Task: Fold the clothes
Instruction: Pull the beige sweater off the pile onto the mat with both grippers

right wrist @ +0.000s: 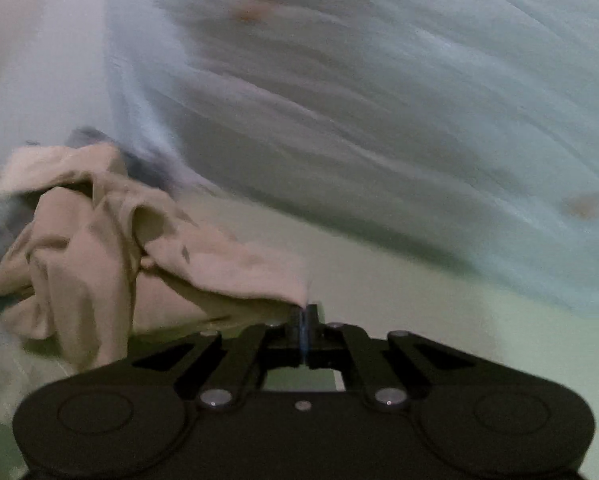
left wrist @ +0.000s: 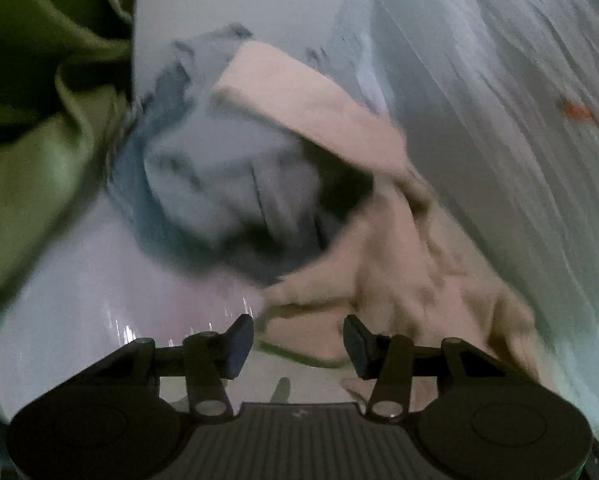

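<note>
A pale surface (left wrist: 79, 300) is carrying the clothes. A beige garment (left wrist: 399, 272) is lying crumpled on it, touching a blue-grey garment (left wrist: 219, 184) just beside it. A green cloth (left wrist: 31, 152) is lying along the left edge. In the right wrist view the beige garment (right wrist: 99, 240) is resting on the surface (right wrist: 419, 300), which is looking greenish there.

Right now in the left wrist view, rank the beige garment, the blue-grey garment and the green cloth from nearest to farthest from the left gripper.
1. Beige garment, just ahead of the open left gripper, to its right.
2. Blue-grey garment, bunched farther ahead, centre.
3. Green cloth, far left edge.
</note>
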The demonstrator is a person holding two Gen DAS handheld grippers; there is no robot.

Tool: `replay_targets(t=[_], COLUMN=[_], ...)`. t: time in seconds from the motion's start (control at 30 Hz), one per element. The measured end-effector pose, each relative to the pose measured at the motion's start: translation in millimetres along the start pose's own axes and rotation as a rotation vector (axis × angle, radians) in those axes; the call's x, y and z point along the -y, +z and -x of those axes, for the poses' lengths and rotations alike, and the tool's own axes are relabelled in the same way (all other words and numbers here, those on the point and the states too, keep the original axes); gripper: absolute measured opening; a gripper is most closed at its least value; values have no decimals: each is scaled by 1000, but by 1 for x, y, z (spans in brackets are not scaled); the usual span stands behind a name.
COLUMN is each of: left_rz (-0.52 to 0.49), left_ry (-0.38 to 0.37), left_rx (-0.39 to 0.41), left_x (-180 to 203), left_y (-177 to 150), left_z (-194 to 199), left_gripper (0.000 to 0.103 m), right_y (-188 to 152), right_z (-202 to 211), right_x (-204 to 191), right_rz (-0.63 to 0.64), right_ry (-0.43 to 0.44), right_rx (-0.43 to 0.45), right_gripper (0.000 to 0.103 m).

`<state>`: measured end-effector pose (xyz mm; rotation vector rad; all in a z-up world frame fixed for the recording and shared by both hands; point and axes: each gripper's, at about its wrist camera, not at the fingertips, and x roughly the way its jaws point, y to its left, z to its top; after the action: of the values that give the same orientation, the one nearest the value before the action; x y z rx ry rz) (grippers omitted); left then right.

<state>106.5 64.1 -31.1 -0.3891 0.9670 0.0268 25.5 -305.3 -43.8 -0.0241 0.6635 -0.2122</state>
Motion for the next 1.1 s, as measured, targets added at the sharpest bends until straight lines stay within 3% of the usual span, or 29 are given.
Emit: replay_targets(t=[0.17, 0.27, 0.3, 0.37, 0.43, 0.53, 0.6, 0.77, 0.9, 1.1], left_rz=[-73, -133, -152, -182, -223, -292, -345, -407, -436, -478], left_ry=[-4, -12, -16, -29, -40, -48, -51, -69, -91, -127], left_rx=[-94, -136, -148, -162, -163, -150, -143, -169, -195, -235], left_x=[31, 56, 64, 79, 95, 117, 129, 149, 161, 178], left_y=[-68, -102, -111, -124, -135, -148, -152, -153, -148, -143], left_z=[3, 3, 2, 0, 0, -3, -6, -22, -36, -58], left_gripper=[52, 53, 55, 62, 65, 82, 89, 89, 89, 89], right_y=[-93, -128, -135, -143, -149, -144, -137, -111, -91, -86], right_z=[45, 74, 86, 107, 125, 125, 116, 88, 72, 52], right_x=[135, 202, 220, 244, 253, 252, 245, 222, 206, 206], right_rz=[-111, -260, -317, -421, -482, -529, -563, -658, -695, -792], right_ry=[-284, -428, -454, -507, -527, -461, -409, -246, -210, -114], right_rx=[-183, -253, -259, -241, -206, -166, -150, -161, -144, -167], right_gripper=[1, 5, 12, 56, 79, 103, 103, 103, 102, 73])
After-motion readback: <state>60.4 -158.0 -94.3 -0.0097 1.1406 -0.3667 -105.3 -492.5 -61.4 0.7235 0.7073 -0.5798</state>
